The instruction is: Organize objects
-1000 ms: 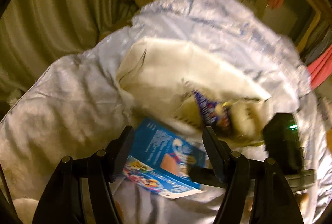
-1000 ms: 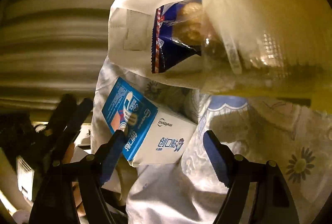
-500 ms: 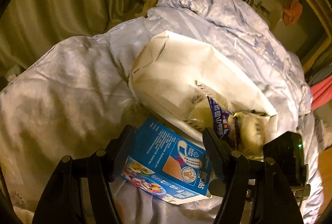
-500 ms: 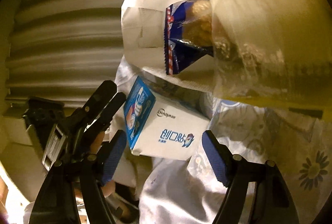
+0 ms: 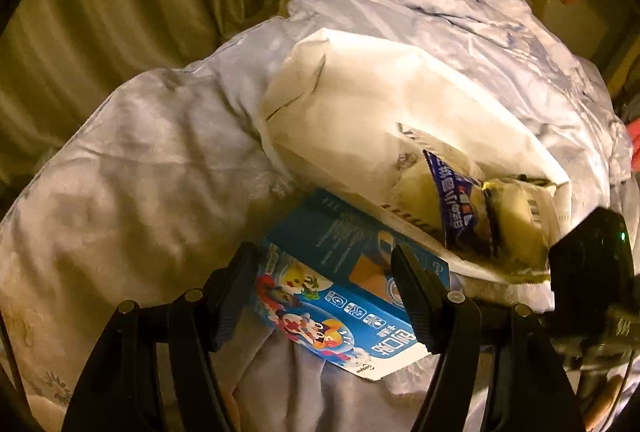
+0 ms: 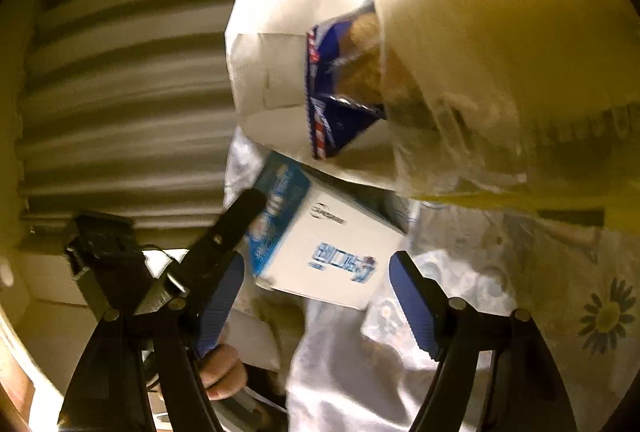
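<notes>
Now left gripper (image 5: 324, 288): jaws spread, closer over blue plaster box (image 5: 344, 296) than a second ago, not pinching | right gripper (image 6: 316, 292): jaws spread, empty, box (image 6: 328, 252) just beyond | box lies on pale quilt (image 5: 140, 171), near edge of white paper bag (image 5: 380, 103), now partly tucked under it | blue snack packet (image 5: 456, 207) in bag mouth

Home bedroom, rumpled floral quilt (image 5: 160, 167) on bed, pleated curtain (image 5: 100, 15) behind
</notes>
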